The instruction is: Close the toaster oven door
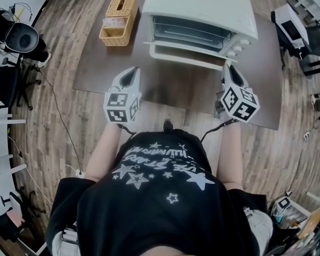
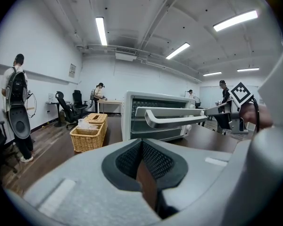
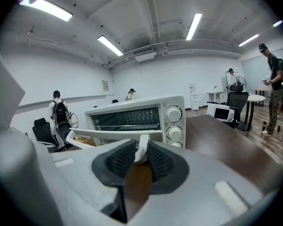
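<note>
A white toaster oven (image 1: pixel 202 9) stands at the back of the dark table (image 1: pixel 165 89). Its glass door (image 1: pixel 188 51) hangs partly open, tilted up off level. My right gripper (image 1: pixel 228 69) is shut on the right end of the door's white handle (image 3: pixel 108 136), and the handle's post sits pinched between the dark pads (image 3: pixel 140 152). My left gripper (image 1: pixel 130 74) hovers over the table, left of the door and short of it, holding nothing. In the left gripper view its jaws (image 2: pixel 141 142) meet at the tips, with the oven (image 2: pixel 155 114) and handle (image 2: pixel 174 120) beyond.
A wicker basket (image 1: pixel 119 19) stands on the table left of the oven. A small white appliance (image 1: pixel 290 28) sits on a separate stand to the right. Office chairs (image 1: pixel 21 39) and several people are around the room, and cables run across the wood floor.
</note>
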Demonstrator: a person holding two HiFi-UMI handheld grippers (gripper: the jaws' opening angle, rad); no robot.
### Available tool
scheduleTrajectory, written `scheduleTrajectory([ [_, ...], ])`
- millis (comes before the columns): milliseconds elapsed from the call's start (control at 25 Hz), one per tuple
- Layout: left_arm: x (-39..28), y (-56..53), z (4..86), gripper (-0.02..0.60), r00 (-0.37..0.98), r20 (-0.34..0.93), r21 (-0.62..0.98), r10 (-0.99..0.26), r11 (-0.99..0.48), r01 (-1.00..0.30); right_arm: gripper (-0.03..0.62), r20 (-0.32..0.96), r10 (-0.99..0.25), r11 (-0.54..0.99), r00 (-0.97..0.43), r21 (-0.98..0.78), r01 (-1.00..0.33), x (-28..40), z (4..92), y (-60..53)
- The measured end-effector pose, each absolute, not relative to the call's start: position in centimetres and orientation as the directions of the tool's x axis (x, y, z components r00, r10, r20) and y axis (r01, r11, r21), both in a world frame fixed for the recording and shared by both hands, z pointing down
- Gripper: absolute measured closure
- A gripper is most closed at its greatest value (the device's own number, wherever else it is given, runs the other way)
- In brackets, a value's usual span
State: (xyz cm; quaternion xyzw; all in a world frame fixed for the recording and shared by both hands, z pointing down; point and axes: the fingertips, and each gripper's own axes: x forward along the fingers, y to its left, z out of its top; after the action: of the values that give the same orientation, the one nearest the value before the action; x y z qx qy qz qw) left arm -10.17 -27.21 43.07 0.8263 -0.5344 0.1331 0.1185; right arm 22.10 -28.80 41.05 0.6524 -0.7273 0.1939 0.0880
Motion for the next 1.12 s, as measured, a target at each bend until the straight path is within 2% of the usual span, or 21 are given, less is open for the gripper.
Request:
scheduleTrajectory([
  [1120, -8.6, -31.8, 42.4, 0.571, 0.377, 0.326, 0.040, -0.867, -0.385, -0.922, 0.510, 0.295, -0.942, 0.099, -0.161, -0.212, -0.972, 23.3, 37.6, -35.4],
])
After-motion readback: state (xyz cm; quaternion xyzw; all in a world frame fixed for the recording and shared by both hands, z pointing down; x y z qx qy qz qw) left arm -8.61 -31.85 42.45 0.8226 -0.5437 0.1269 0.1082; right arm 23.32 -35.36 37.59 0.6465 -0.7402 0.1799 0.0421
